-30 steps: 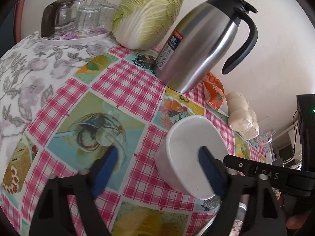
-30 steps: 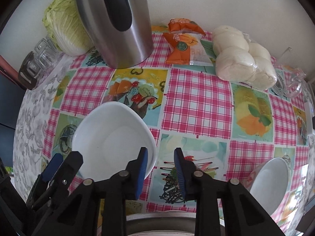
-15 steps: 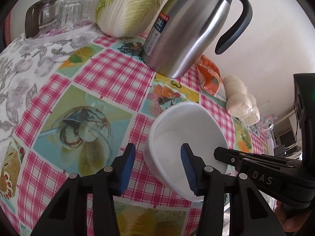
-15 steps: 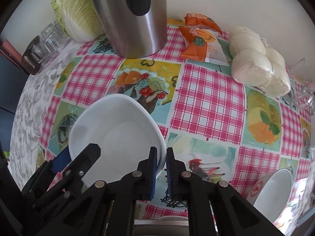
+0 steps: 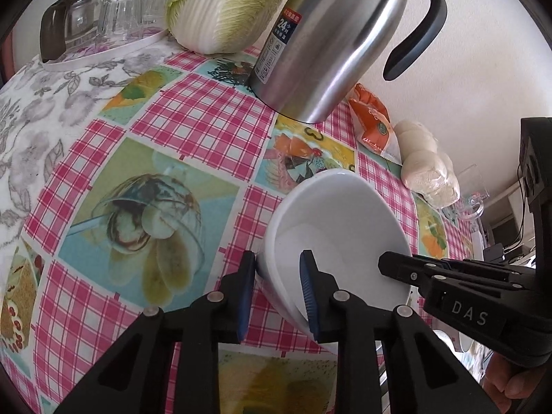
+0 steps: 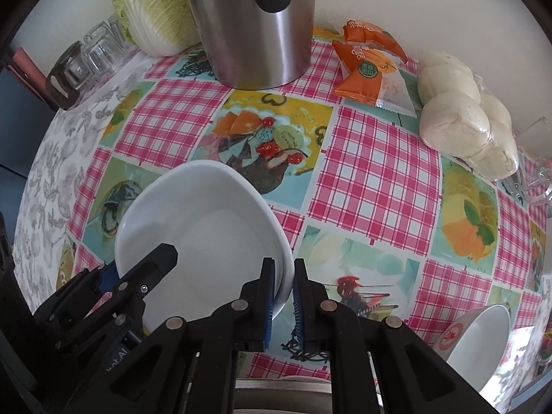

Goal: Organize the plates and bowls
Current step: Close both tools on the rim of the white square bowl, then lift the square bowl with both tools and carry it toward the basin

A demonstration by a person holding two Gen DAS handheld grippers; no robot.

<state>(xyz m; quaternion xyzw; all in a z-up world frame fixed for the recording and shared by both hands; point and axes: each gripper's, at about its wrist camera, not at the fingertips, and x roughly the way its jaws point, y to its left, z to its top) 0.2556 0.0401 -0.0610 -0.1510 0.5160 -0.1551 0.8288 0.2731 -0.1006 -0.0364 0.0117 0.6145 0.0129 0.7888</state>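
Two close, downward wrist views; shared white bowl (image 5: pixel 331 227).

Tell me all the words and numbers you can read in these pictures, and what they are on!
"24" stands on the label of the steel jug; the small print under it is too blurred to read.
"DAS" stands on the black body of the right gripper.
The orange snack packets have a green round sign, too small to read.
The second bowl has a red round mark, not readable.

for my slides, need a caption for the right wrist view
Both grippers clamp opposite rims of a white bowl on the checked tablecloth, right gripper nearest, left gripper beside it.
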